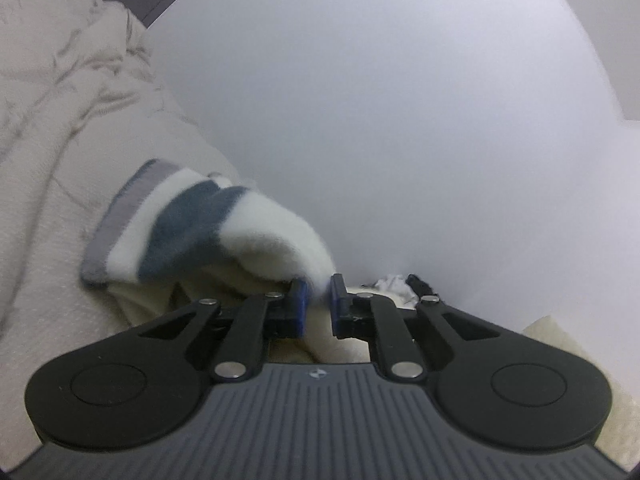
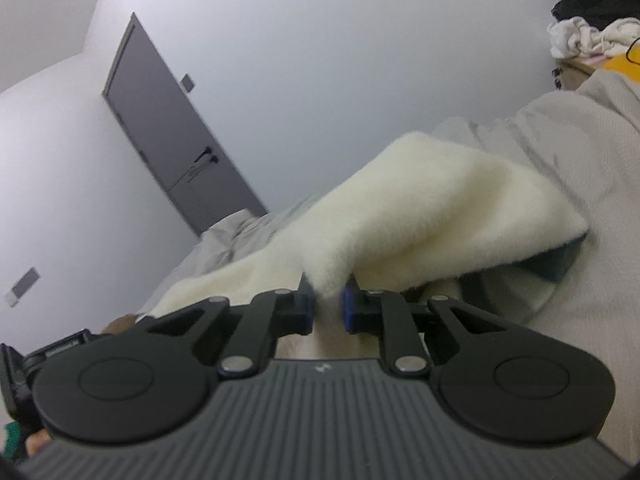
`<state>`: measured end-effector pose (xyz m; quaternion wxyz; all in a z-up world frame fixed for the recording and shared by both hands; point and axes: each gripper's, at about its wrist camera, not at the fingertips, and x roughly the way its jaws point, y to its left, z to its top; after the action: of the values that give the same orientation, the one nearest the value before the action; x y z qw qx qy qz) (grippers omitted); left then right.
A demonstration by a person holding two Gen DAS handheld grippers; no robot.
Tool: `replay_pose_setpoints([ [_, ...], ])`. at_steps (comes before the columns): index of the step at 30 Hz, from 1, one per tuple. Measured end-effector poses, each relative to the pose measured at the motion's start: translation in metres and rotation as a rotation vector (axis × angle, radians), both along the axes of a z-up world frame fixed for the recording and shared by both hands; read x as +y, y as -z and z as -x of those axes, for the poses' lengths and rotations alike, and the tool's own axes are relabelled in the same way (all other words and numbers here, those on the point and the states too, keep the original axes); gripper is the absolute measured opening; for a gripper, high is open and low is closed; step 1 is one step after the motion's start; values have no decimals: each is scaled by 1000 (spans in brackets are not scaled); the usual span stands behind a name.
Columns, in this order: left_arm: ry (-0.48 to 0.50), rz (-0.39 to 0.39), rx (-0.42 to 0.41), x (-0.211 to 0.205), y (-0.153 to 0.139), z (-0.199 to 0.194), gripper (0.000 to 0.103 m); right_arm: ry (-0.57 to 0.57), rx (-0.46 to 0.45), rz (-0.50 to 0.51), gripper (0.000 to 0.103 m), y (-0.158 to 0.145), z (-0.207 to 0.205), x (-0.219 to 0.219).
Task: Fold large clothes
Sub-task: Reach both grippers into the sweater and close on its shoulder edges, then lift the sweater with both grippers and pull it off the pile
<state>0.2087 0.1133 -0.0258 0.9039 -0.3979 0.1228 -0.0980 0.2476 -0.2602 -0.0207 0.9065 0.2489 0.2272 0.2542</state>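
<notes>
Left tool (image 1: pixel 318 300) and right tool (image 2: pixel 328 304) each pinch an edge of the fleece garment (image 2: pixel 420 208) we hold lifted off the bed (image 1: pixel 48 184); thick pile may slip from either thin bite.

Plain white walls (image 2: pixel 320 60), grey door (image 2: pixel 176 140), bed with rumpled beige bedding (image 1: pixel 52 128)

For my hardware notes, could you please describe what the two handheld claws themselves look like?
The left claw and right claw look alike: a dark grey ribbed body with a small round emblem, two round black discs at its sides, black linkage bars joined by silver pins, and blue pads on black fingers. No cables or sleeves are visible.
</notes>
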Motion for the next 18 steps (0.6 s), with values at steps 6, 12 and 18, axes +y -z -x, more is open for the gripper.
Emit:
replay_pose_setpoints([
  [6, 3, -58, -58, 12, -33, 65, 13, -76, -69, 15, 17, -23, 59, 11],
  [12, -2, -89, 14, 18, -22, 134, 13, -156, -40, -28, 17, -27, 111, 2],
  [18, -44, -81, 180, 17, 1, 132, 13, -189, 180, 33, 17, 9, 109, 13],
])
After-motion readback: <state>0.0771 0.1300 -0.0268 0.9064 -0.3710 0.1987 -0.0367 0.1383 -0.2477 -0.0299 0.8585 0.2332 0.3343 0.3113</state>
